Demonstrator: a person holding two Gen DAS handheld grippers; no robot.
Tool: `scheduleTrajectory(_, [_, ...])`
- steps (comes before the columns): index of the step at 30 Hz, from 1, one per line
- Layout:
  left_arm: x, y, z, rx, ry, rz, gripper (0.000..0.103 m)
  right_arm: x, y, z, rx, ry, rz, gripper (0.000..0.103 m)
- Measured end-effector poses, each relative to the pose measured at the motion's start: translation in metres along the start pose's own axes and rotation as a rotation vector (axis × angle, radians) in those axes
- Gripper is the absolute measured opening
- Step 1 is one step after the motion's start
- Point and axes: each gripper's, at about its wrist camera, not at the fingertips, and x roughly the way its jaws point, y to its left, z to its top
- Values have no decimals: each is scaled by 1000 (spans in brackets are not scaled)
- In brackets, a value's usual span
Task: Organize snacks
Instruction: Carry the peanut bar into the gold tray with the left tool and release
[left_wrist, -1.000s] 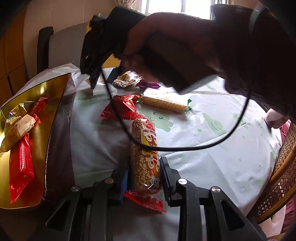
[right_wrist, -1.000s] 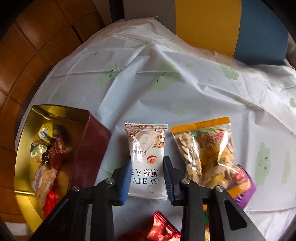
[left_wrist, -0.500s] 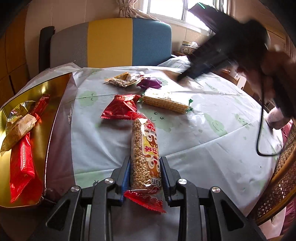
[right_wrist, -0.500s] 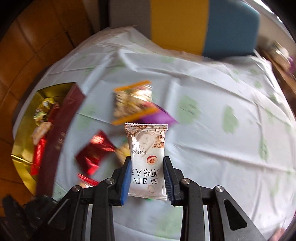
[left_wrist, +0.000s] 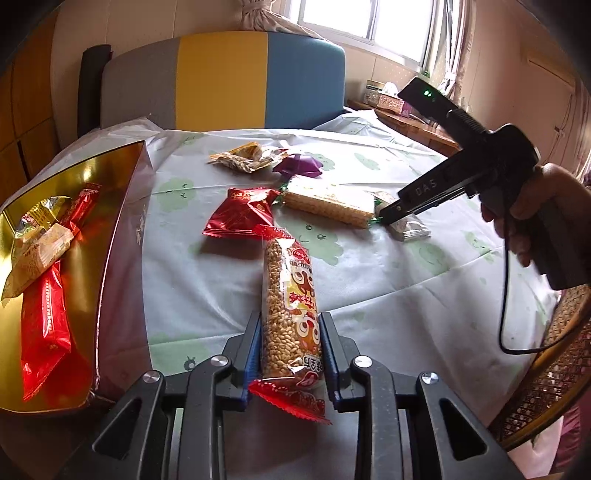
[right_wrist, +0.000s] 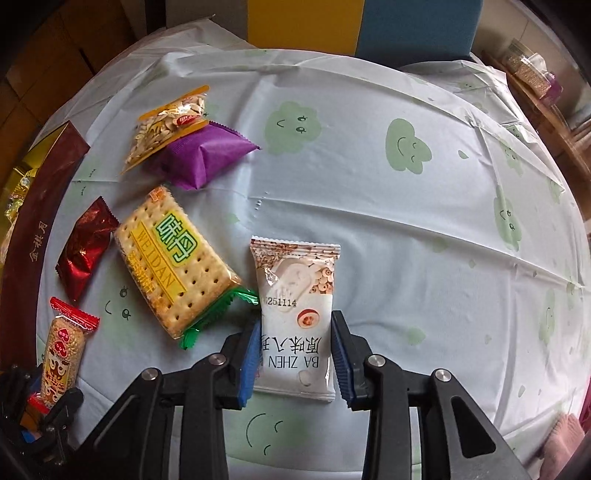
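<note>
Two snacks are engaged: the puffed-grain bar (left_wrist: 288, 314) is clamped by the left gripper (left_wrist: 290, 354), probably bound next for the gold box (left_wrist: 92, 221); the white pastry packet (right_wrist: 295, 314) is just being released onto the tablecloth (right_wrist: 406, 203) by the right gripper (right_wrist: 295, 354).

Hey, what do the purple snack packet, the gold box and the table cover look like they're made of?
Purple snack packet: likely matte plastic film; it looks dull, with crimped zigzag end seals.
Gold box: probably cardboard lined with metallic foil paper; the inside mirrors the red wrappers, the outer wall is a flat maroon with printed characters.
Table cover: seemingly thin plastic sheeting; it shows sharp fold creases, a soft sheen and printed green clouds.
</note>
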Motion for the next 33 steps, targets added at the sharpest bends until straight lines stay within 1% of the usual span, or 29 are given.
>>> scheduleTrajectory(2, [-2,-2,0,12,1,-6,29,-1,1,-3,-25,-14,-13,37])
scheduleTrajectory(4, [-11,-7,1,21,-19,-17,29,-2,7,-9,-51,-25,-31,37])
scheduleTrajectory(8, [-30,-13,6,38,-69,-34,29,-2,11,-10,-58,-20,-39,37])
scheduleTrajectory(10, [-35,-12,9,26,-69,-33,29,-3,13,-11,-66,-22,-46,37])
scheduleTrajectory(13, [-46,-3,16,-28,-70,-33,29,-4,23,-10,-106,-40,-80,38])
scheduleTrajectory(15, [-57,8,24,-80,-87,-28,29,-6,30,-14,-135,-54,-105,39])
scheduleTrajectory(17, [-73,25,32,-145,-124,-26,29,-7,33,-16,-142,-59,-112,39])
scheduleTrajectory(21, [-89,64,46,-277,-141,9,29,-9,33,-18,-139,-57,-108,39])
scheduleTrajectory(25, [-93,102,43,-403,-132,50,29,-7,33,-17,-150,-59,-115,39])
scheduleTrajectory(27, [-92,119,37,-460,-124,54,29,-7,33,-17,-150,-58,-115,39])
scheduleTrajectory(29, [-92,129,34,-500,-115,50,29,-7,33,-16,-152,-58,-116,39])
scheduleTrajectory(31, [-91,136,34,-521,-111,53,29,-6,33,-14,-152,-57,-115,39])
scheduleTrajectory(33, [-89,139,36,-536,-102,38,29,-6,33,-14,-153,-57,-116,39])
